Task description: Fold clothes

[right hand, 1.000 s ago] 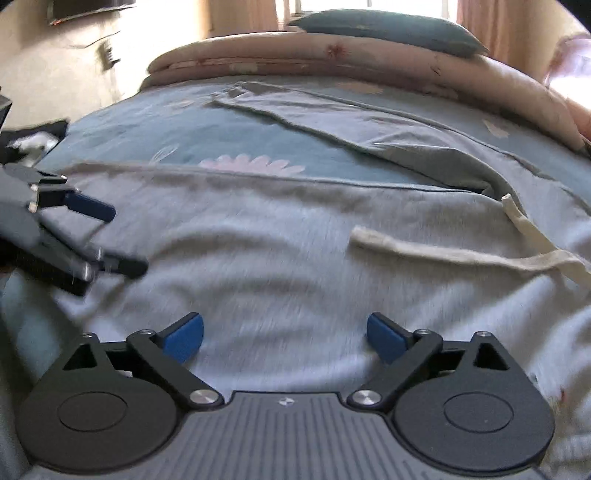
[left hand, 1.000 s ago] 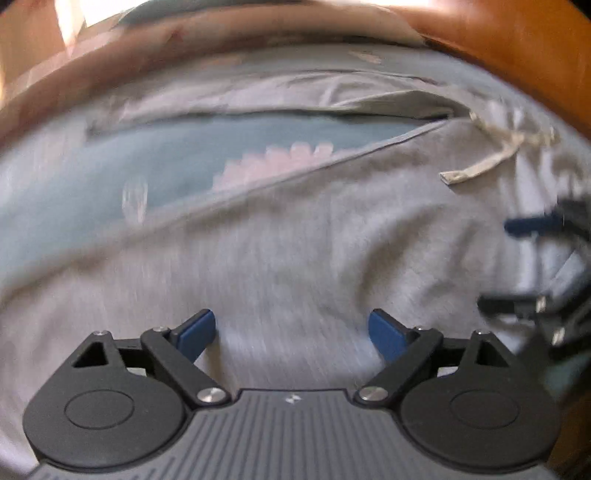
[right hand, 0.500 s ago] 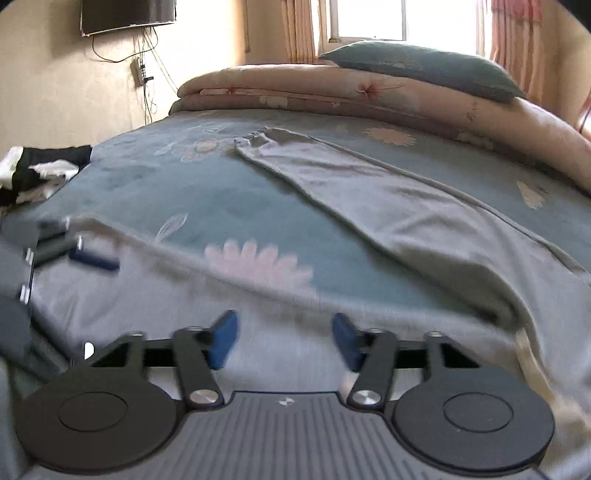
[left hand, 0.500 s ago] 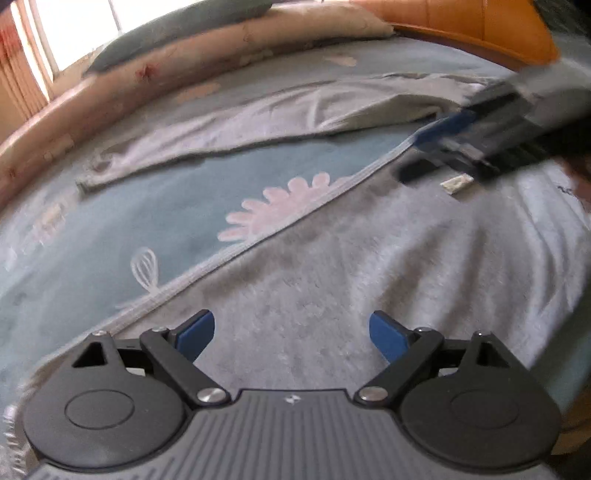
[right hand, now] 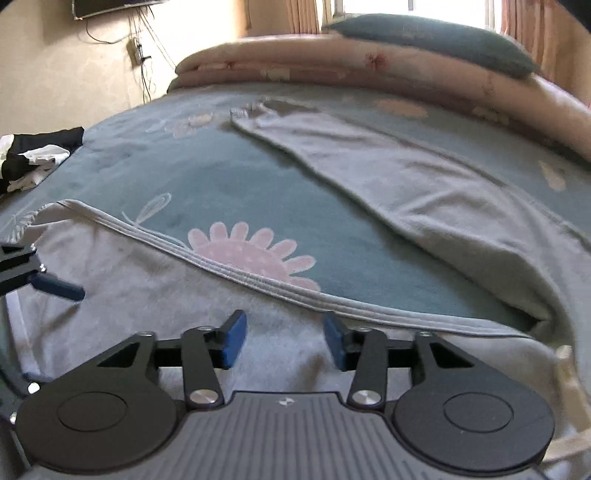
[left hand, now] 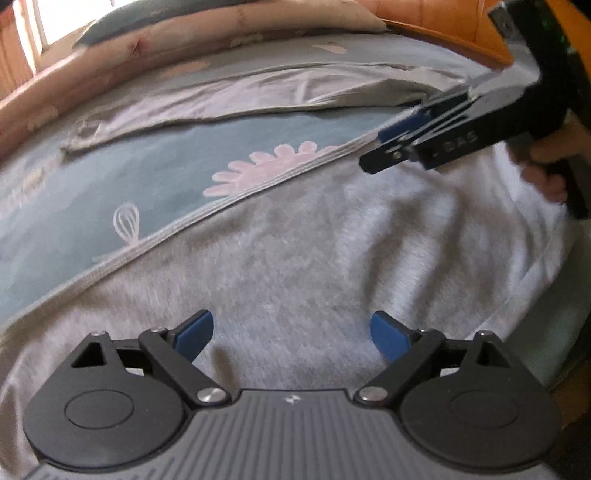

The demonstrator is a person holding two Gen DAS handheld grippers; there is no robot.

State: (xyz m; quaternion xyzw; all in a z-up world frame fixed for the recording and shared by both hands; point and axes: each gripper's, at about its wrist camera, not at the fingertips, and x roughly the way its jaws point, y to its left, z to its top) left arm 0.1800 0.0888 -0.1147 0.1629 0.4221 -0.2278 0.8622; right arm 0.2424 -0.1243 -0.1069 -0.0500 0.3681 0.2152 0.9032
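Note:
Grey sweatpants (left hand: 303, 258) lie spread on a blue flowered bed. The near leg runs across both views (right hand: 155, 280), with its stitched seam edge (right hand: 280, 288) in front of the right gripper. The far leg (right hand: 388, 177) stretches away to its cuff. My left gripper (left hand: 291, 334) is open and empty, low over the near leg. My right gripper (right hand: 282, 341) is partly open and empty, just short of the seam edge. It also shows in the left wrist view (left hand: 413, 140) at the upper right. A cream drawstring (right hand: 570, 373) hangs at the right.
The blue bedspread (right hand: 229, 192) has a pink flower print (right hand: 255, 254). A rolled pink quilt (right hand: 369, 70) and a dark pillow (right hand: 436, 40) lie at the bed's far end. Black and white clothes (right hand: 33, 155) are piled at the left edge. An orange headboard (left hand: 461, 33) is beyond.
The right gripper has moved forward to the near leg's seam edge and narrowed its jaws. The left gripper has swung its view up and steadied over the near leg, still wide open.

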